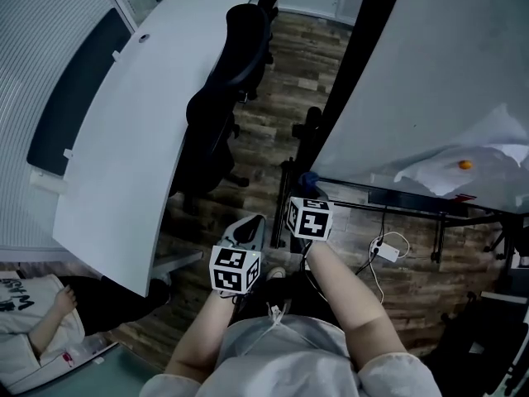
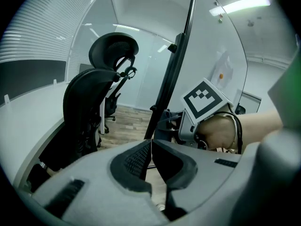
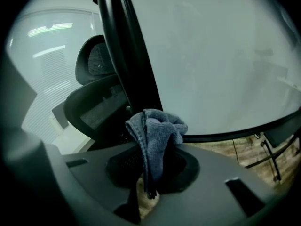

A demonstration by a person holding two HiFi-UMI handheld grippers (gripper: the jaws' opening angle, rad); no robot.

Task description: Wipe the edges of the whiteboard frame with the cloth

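Note:
The whiteboard (image 1: 430, 64) stands tilted at the right, and its black frame (image 1: 347, 73) runs diagonally down to a lower corner. My right gripper (image 1: 306, 192) is at that corner, shut on a bunched blue-grey cloth (image 1: 307, 179). In the right gripper view the cloth (image 3: 156, 131) sticks up out of the right gripper (image 3: 154, 163) and touches the frame's upright edge (image 3: 127, 55); the bottom edge (image 3: 244, 128) runs off to the right. My left gripper (image 1: 248, 227) hangs just left of it, away from the board. In its own view the left gripper (image 2: 150, 147) is shut on nothing.
A black office chair (image 1: 231, 81) stands close to the left of the frame, beside a long curved white desk (image 1: 140, 131). A seated person (image 1: 33, 304) is at the lower left. White paper (image 1: 471, 151) hangs on the board. A power strip with cable (image 1: 385, 249) lies on the wooden floor.

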